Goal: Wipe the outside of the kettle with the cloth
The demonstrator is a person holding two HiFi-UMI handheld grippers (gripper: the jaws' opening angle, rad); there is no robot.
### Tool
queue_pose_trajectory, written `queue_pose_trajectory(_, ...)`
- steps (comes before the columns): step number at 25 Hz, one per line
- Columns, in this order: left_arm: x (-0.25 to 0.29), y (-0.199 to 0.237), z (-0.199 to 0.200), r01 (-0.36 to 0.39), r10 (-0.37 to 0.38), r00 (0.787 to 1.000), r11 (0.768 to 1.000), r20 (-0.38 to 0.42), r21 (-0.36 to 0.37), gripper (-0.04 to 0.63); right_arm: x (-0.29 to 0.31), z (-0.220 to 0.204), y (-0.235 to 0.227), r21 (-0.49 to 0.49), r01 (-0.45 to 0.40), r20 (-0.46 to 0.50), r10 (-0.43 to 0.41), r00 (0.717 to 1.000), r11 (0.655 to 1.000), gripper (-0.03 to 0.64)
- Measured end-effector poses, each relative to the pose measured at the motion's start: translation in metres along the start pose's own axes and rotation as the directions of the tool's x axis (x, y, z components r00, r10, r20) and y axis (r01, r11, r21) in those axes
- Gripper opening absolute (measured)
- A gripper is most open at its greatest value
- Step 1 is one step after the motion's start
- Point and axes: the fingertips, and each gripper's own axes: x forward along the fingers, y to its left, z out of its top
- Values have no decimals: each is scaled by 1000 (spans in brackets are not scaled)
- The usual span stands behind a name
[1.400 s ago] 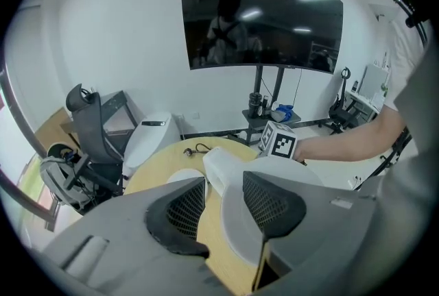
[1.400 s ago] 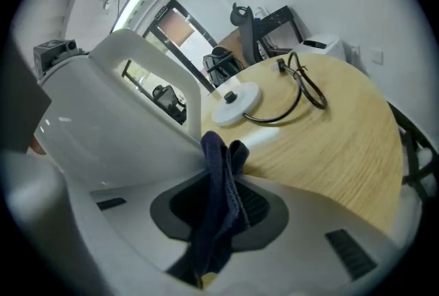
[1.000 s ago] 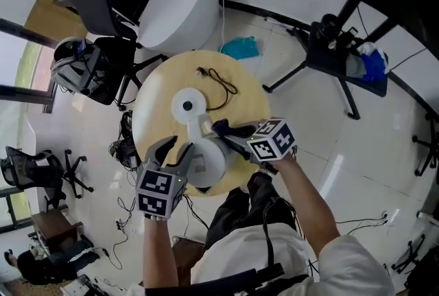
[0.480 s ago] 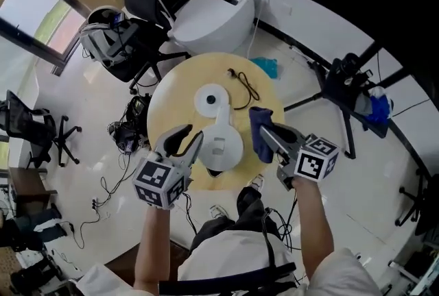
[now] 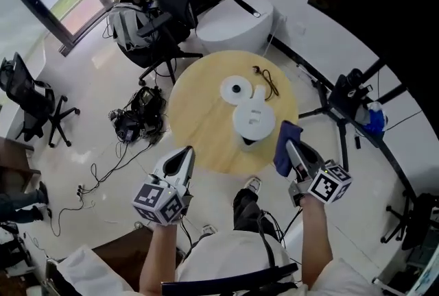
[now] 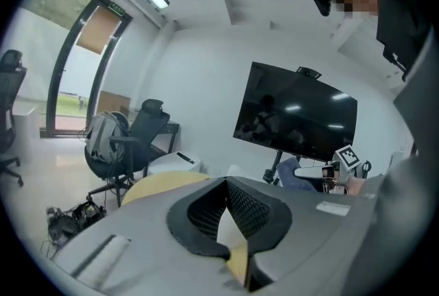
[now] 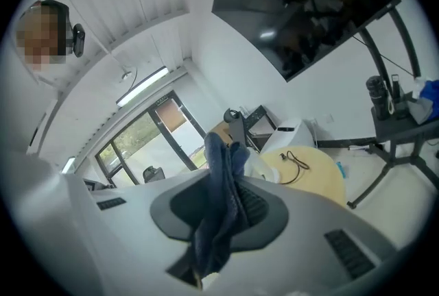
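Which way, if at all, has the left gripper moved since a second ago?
Yes. The left gripper has drawn back from the kettle to the near edge of the table, towards the person. Its jaws have just closed, empty.

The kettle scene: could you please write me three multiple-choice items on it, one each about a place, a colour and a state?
1. Where is the kettle? A on the round table; B on the floor; C in a gripper.
2. What colour is the cloth? A white; B blue; C yellow.
3. The left gripper is: A shut and empty; B shut on the cloth; C wide open.
Answers: 1 A, it stands on that table; 2 B, it shows blue in both views; 3 A, its jaws have just closed with nothing between them.
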Motion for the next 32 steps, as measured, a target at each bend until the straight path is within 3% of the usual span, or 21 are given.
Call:
queue_pose_trajectory(2,-31,9,-16,-36,36,999,999,-1,-17,0,-7,-13,36,-27,-7,6,7,1000,1000,81)
queue_pose_trajectory(7,-101,16,-43,-100,99,995,995,24,24,0,-35,-57,126,-62,-32,41,34,999,998,81)
queue_pose_trajectory(15,-173,-21,-83,34,-35,999,999,-30,-43,0,-94,-122,215,-131,30,56,-23,998,991,82)
queue_pose_trajectory(18,-185,-35,-94,71,-73,996,996,-43,-50,0,-112,-132,227,-177,55,42,-48,998,983,81)
queue_pose_trajectory(23,-190,-59,-101,58,-58,996,998,-71,2,0,-129,-146,235,-242,52,3,-53,999,969,81)
queue_pose_trajectory(32,-185,-142,-111,92,-84,993,992,-82,87,0,-205,-156,195,-262,120,-14,-128,992,958,83)
